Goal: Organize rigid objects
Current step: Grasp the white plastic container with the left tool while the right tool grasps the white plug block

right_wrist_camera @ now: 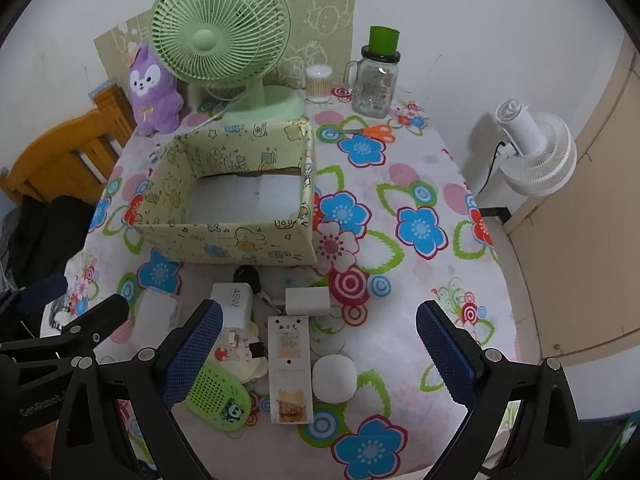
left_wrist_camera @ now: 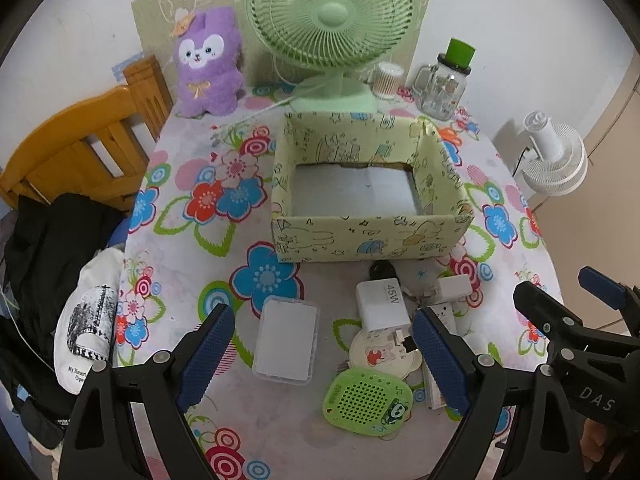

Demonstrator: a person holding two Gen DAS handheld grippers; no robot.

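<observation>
A pale green patterned box (left_wrist_camera: 372, 236) (right_wrist_camera: 228, 240) stands open and empty on the flowered table. In front of it lie a clear plastic case (left_wrist_camera: 287, 338), a white 45W charger (left_wrist_camera: 382, 304) (right_wrist_camera: 234, 304), a smaller white adapter (left_wrist_camera: 452, 288) (right_wrist_camera: 307, 301), a black key (right_wrist_camera: 248, 276), a round cartoon disc (left_wrist_camera: 380, 356), a green perforated device (left_wrist_camera: 368, 402) (right_wrist_camera: 218, 396), a long white packet (right_wrist_camera: 290, 368) and a white rounded puck (right_wrist_camera: 334, 376). My left gripper (left_wrist_camera: 324, 356) is open above the case and charger. My right gripper (right_wrist_camera: 320, 354) is open above the packet and puck.
A green fan (left_wrist_camera: 332, 20) (right_wrist_camera: 220, 40), a purple plush (left_wrist_camera: 208, 64), a cotton swab jar (right_wrist_camera: 318, 82) and a glass mug with green lid (right_wrist_camera: 376, 76) stand at the back. Orange scissors (right_wrist_camera: 370, 131) lie behind the box. A wooden chair (left_wrist_camera: 80, 148) stands left, a white fan (right_wrist_camera: 532, 152) right.
</observation>
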